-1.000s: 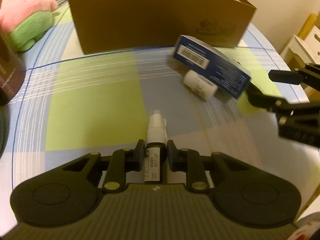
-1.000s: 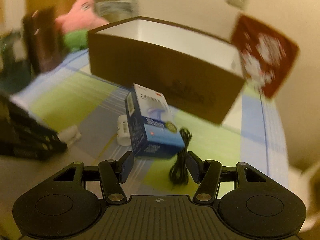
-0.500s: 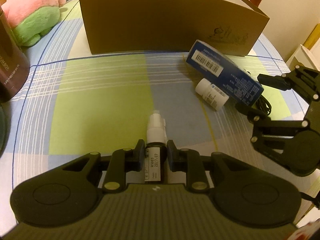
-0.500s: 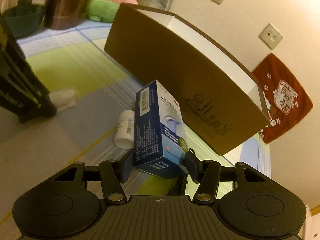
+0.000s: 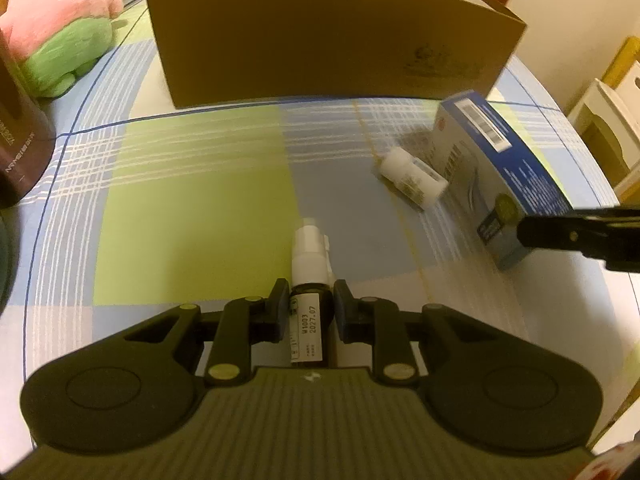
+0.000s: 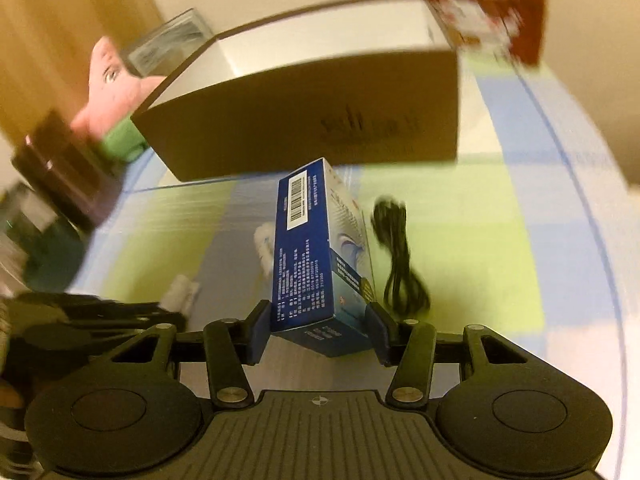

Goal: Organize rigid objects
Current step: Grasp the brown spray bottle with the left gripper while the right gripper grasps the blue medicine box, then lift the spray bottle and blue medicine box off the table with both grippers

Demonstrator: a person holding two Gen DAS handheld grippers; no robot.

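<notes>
Checked tablecloth (image 5: 192,200) bears brown box (image 5: 328,44), white bottle (image 5: 412,178), black cable (image 6: 400,264).

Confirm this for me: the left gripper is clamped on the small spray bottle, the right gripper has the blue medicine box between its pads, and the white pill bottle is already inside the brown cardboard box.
One thing is wrong: the white pill bottle is not in the brown cardboard box. The left wrist view shows it lying on its side on the checked tablecloth, beside the blue medicine box. The rest holds: the left gripper clamps the spray bottle, and the right gripper has the medicine box.
</notes>
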